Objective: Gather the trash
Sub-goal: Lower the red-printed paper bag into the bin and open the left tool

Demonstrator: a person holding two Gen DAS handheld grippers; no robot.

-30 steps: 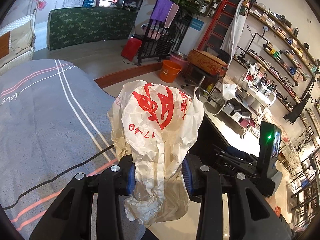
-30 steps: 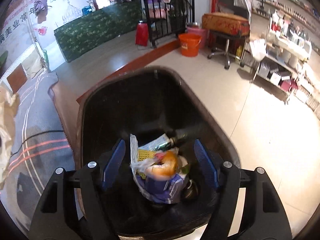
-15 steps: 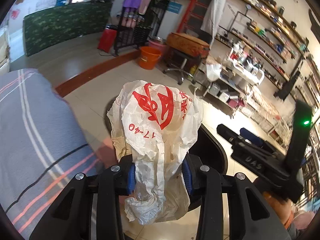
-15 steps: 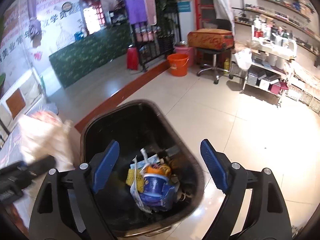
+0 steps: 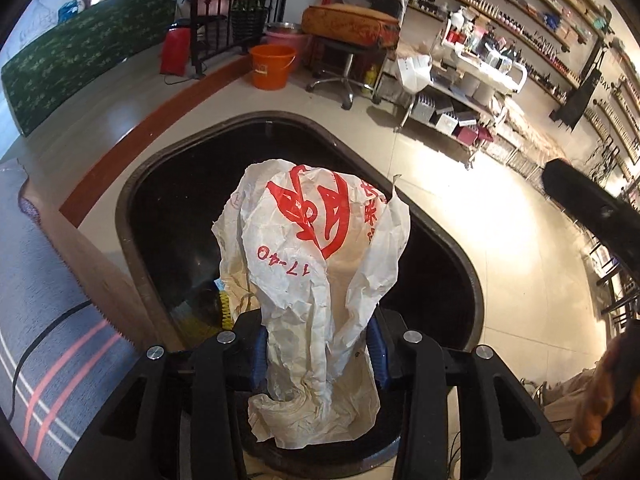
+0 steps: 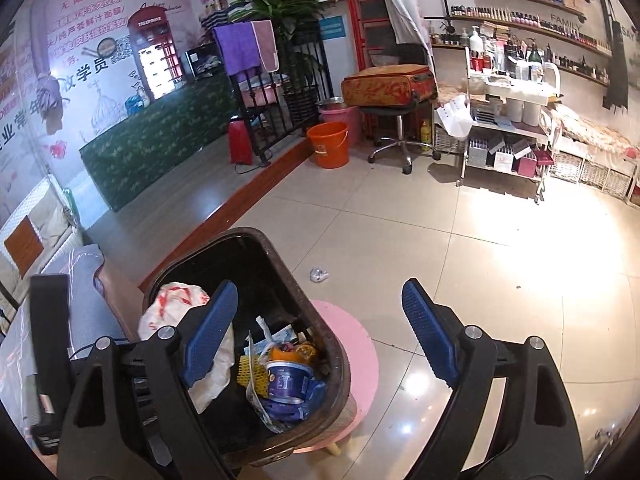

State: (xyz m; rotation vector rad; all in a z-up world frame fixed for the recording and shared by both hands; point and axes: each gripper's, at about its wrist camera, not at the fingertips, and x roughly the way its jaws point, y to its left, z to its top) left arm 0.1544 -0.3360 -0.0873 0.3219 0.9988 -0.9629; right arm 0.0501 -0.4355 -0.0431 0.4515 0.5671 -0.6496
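- Over the mouth of the black bin (image 5: pixel 132 200), the crumpled white paper bag with red print (image 5: pixel 316 264) hangs clamped in the left gripper (image 5: pixel 316 356); a second ago that same bag was out over the striped grey cloth beside the bin, with the bin nowhere under it.
- Both blue pads (image 5: pixel 258 356) press the bag's pinched lower part, and the jaws are just beginning to ease apart, though the paper is not yet free.
- Below the bag, a little yellow mesh shows on the bin's floor; the right wrist view shows more rubbish lying there, a blue cup (image 6: pixel 288 380) and wrappers beside the mesh.
- At the bin's right side, the right gripper (image 6: pixel 320 336) stands wide apart with nothing between its pads; a second ago it hung low over the rubbish inside the bin, and it now sits higher and off toward the tiled floor.
- Judged from this, the right hand's piece is already dropped in and the left hand's bag is next; letting go from here should land it inside, since the bag sits well within the rim.
- Beyond the bin on the tiles lies one small clear scrap (image 6: pixel 319 275), which looks like trash left to collect.
- Under the bin, a pink round stool (image 6: pixel 360 344) carries it.
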